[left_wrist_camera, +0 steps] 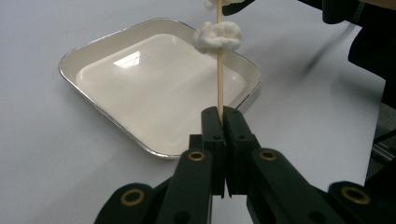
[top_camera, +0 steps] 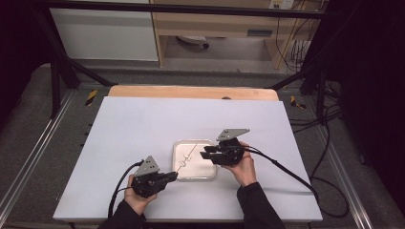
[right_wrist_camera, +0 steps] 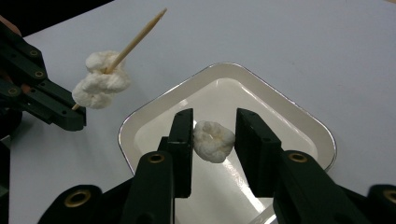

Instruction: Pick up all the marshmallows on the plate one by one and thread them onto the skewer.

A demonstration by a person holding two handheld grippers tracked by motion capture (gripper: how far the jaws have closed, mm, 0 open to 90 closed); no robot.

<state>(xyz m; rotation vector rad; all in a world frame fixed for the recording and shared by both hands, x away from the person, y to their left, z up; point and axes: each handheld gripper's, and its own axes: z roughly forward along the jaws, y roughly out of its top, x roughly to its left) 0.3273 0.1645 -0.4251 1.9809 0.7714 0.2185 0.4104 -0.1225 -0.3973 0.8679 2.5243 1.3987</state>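
Work in hand: threading marshmallows onto a wooden skewer (left_wrist_camera: 219, 70) above a white tray (top_camera: 177, 145) near the middle of the worktop (top_camera: 133, 124).
Left gripper (left_wrist_camera: 223, 116): clenched on the blunt near end of the skewer, which rises up and away over the tray.
Skewered marshmallows (right_wrist_camera: 100, 79): two, bunched together partway up the stick, with the bare pointed tip beyond them.
Right gripper (right_wrist_camera: 215, 135): jaws released and set either side of a loose marshmallow (right_wrist_camera: 213, 141) lying in the tray; I judge they are not yet pressing it.
Risk, squeeze: closing too hard would likely squash the soft piece or make it stick to a jaw.
Risk, aim: if the tip meets it off-centre, it may tear or fall off.
Risk, skewer: the thin stick is held at one end only, so a sideways push could pivot it in the jaws or snap it.
Risk, tray: a low jaw could nudge the light tray along the worktop.
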